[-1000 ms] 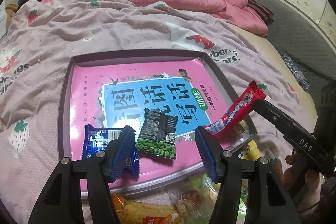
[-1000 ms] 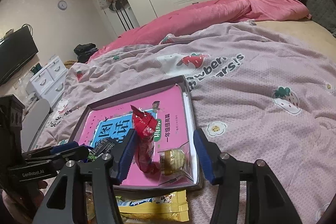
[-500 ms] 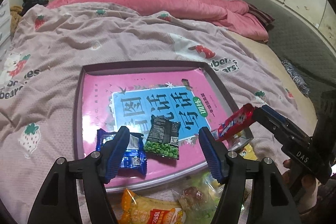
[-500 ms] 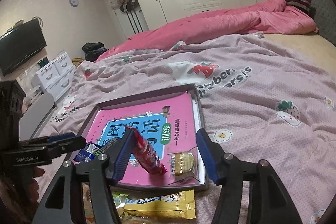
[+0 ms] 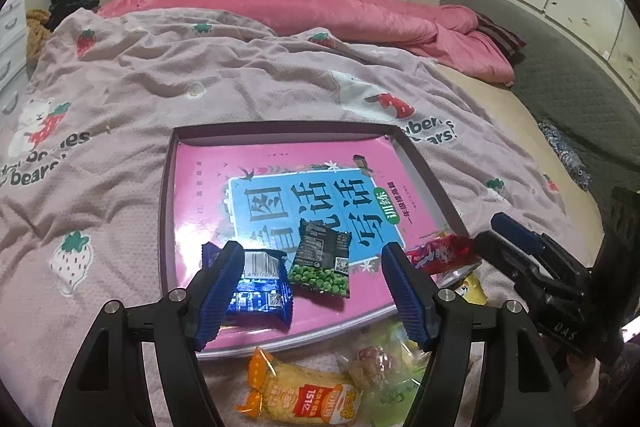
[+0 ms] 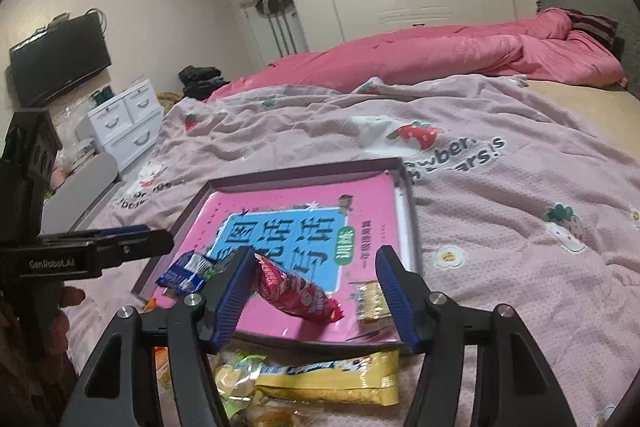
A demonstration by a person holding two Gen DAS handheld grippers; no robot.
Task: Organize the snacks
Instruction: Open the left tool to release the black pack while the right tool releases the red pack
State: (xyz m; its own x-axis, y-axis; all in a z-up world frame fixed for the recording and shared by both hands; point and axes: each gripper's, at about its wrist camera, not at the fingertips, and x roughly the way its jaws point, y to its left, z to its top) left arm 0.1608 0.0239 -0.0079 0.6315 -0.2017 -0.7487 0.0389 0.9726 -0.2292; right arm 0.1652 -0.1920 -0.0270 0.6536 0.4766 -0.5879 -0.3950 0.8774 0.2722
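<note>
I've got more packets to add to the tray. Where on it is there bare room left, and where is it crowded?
Free: the far half of the tray, between its far rim and the green pea packet, and the left strip beside the blue packet. Crowded: the near edge, where the red packet and clear-wrapped cake lie.

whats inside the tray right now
A pink book covers the tray floor. On it lie a blue packet, a green pea packet, a red packet and a clear-wrapped biscuit. Anything beneath the book is hidden.
</note>
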